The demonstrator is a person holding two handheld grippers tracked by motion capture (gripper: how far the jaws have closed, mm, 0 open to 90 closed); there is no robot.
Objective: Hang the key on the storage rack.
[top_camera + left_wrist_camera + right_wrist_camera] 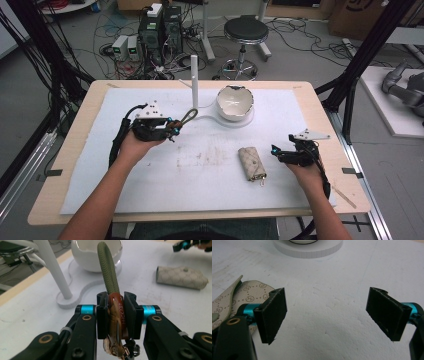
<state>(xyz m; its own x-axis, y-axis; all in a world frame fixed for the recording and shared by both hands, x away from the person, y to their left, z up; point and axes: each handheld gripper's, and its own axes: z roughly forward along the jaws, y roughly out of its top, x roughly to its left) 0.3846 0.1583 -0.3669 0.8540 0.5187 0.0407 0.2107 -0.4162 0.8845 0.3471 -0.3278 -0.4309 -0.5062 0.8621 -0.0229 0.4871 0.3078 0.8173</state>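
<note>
Left gripper (176, 128) squeezed tight on a brown carabiner (117, 315) with a green rope loop (108, 272), near the white bowl (234, 102), right gripper (329, 315) wide open and holding nothing, just beside the patterned key pouch (251, 163) on the white mat (200, 175)

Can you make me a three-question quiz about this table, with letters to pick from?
1. Where is the patterned pouch?
A. inside the bowl
B. flat on the white mat, near the right gripper
C. on the stool

2. What colour is the rope loop?
A. green
B. pink
C. blue

3. How is the right gripper?
A. shut on the pouch
B. shut on the bowl
C. open, holding nothing

Answers: 1 B, it lies on the mat beside that gripper. 2 A, the braided loop rising from the left gripper is olive green. 3 C, its jaws stand wide apart over bare mat.
</note>
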